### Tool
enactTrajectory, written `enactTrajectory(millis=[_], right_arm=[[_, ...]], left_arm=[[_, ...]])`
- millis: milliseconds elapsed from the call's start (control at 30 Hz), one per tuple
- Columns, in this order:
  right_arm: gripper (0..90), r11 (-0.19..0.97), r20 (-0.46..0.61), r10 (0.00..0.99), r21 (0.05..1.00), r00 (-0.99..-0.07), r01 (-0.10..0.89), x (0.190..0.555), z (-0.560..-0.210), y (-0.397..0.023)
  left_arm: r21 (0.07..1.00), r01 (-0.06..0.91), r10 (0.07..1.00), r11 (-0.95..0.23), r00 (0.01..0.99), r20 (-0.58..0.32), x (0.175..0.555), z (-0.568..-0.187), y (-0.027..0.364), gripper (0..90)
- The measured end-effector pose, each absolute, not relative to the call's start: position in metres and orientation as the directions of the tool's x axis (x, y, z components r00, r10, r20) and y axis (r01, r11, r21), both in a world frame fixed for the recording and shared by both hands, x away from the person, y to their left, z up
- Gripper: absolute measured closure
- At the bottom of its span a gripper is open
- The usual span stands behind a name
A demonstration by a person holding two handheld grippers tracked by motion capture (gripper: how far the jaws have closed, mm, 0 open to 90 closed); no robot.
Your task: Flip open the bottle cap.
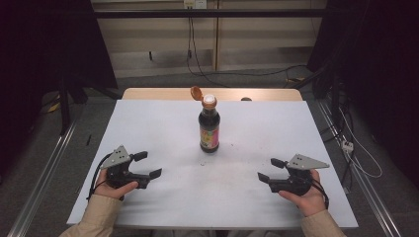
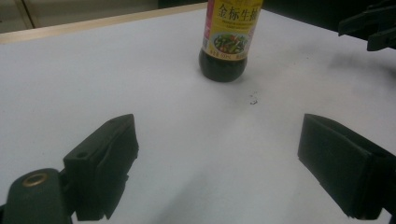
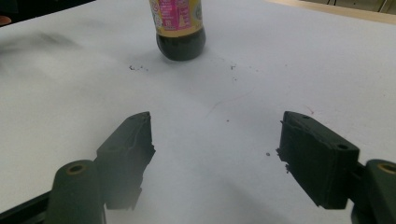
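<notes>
Item 1: soy sauce bottle (image 1: 209, 129), count one. I see it standing upright at the middle of the tabletop (image 1: 163, 123), toward the far edge, dark liquid up to the neck and a yellow-and-pink label round its body. Its orange flip cap (image 1: 196, 92) hangs open to the left of the spout, still hinged on, so I judge the work in hand is either pouring from it or snapping that cap down. Standing central, it is within reach of either hand.

Item 2: left tool (image 1: 147, 164), count one. It is held low over the near-left of the tabletop, jaws spread with nothing between them, aimed across at the bottle. I read this as a ready stance, well apart from the bottle.

Item 3: right tool (image 1: 271, 169), count one. It mirrors the left on the near-right, jaws likewise spread and empty, pointing inward at the bottle's base.

Item 4: dark specks (image 3: 137, 68) on the white surface near the bottle's foot, a few small clusters; possibly dried drops or crumbs, the view is too coarse to say.

Item 5: a small dark object (image 1: 246, 99) at the far edge, count one, unidentifiable.
</notes>
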State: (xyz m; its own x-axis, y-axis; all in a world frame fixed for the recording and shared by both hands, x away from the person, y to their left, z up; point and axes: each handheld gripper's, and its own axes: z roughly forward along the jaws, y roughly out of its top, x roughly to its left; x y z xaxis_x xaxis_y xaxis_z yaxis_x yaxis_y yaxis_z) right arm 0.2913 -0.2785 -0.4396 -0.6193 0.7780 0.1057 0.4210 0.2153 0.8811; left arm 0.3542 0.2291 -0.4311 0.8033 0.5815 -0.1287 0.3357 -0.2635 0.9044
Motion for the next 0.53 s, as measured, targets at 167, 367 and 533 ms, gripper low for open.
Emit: enactTrajectory(millis=[167,367,533], right_arm=[[25.6,0.214,0.109,0.781,0.878,-0.615,0.428,0.2882,-0.4428,-0.2809],[25.5,0.204,0.111,0.786,0.882,-0.609,0.424,0.2873,-0.4422,-0.2830],[24.7,0.219,0.101,0.783,0.879,-0.613,0.424,0.2887,-0.4433,-0.2817]], left_arm=[[0.906,0.335,0.583,-0.261,0.802,-0.129,0.3510,-0.4318,0.2325,11.8],[0.901,0.336,0.589,-0.275,0.799,-0.118,0.3503,-0.4338,0.2362,11.8],[0.900,0.329,0.587,-0.285,0.802,-0.107,0.3511,-0.4338,0.2358,11.4]])
